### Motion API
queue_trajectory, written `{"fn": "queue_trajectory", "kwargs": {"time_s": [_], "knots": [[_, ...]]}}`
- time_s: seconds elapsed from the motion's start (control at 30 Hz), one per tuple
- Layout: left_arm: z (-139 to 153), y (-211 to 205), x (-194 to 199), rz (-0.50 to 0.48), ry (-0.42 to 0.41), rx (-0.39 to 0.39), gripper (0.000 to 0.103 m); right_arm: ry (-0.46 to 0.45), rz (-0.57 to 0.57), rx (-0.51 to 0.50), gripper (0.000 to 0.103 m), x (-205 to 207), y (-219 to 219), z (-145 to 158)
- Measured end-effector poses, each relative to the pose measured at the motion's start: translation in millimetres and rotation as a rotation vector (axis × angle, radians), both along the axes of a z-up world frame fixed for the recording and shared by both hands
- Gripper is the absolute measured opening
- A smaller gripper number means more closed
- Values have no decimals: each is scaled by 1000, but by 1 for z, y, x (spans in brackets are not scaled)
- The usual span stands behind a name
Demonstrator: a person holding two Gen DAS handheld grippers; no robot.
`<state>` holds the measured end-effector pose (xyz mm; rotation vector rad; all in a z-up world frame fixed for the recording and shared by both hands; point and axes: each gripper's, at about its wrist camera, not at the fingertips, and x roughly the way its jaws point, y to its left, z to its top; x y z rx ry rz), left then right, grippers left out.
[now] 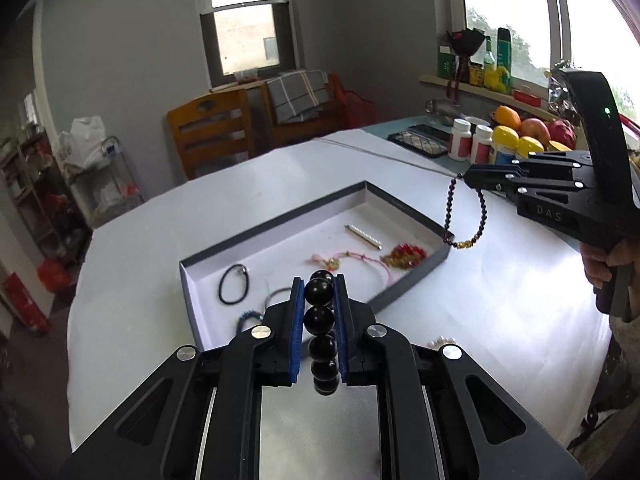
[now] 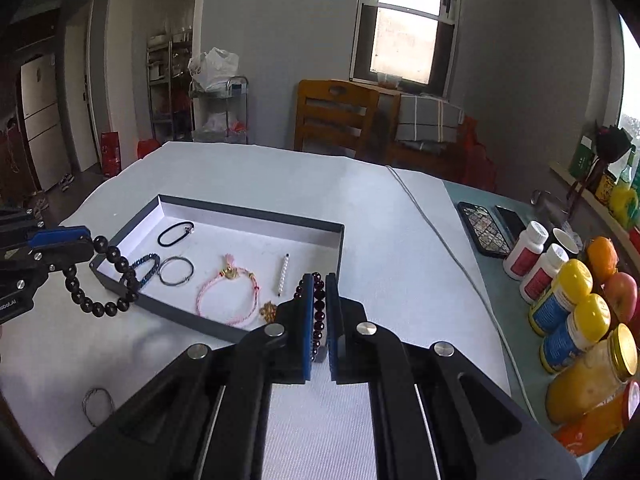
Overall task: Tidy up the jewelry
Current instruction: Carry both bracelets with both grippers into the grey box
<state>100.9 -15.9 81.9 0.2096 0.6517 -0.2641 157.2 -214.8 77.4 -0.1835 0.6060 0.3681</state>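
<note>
Above the white-covered table point(image 2: 360, 208), two bracelets are held clear of the surface. The black bead bracelet point(image 1: 320, 316) is clamped between the left gripper's point(image 1: 319, 300) blue pads and hangs at the tray's point(image 2: 280, 216) left near corner. The dark red bead bracelet point(image 1: 466, 216) is pinched by the right gripper point(image 2: 319, 300), dangling over the tray's right end. Pink cord bracelet point(image 2: 228, 300), pearl bar point(image 2: 283, 274) and black band point(image 2: 175, 234) are seen lying inside the tray.

Black-bead bracelet point(image 1: 320, 320) and dark-red bead bracelet point(image 2: 319, 312) dangle above the open grey tray point(image 2: 256, 216).
</note>
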Motion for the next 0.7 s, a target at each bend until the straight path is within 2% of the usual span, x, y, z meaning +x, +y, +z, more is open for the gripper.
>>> {"fn": "queue_trajectory", "kwargs": {"time_s": [0.17, 0.4, 0.53, 0.7], "knots": [[5, -6, 57, 16, -2, 2, 15, 22, 11, 12, 5, 42, 21, -2], [-21, -12, 123, 58, 55, 13, 15, 92, 48, 63, 5, 98, 53, -18], [-42, -6, 144, 106, 103, 13, 15, 127, 52, 72, 5, 118, 64, -30], [-61, 3, 157, 158, 134, 65, 15, 183, 1, 25, 5, 136, 65, -49]]}}
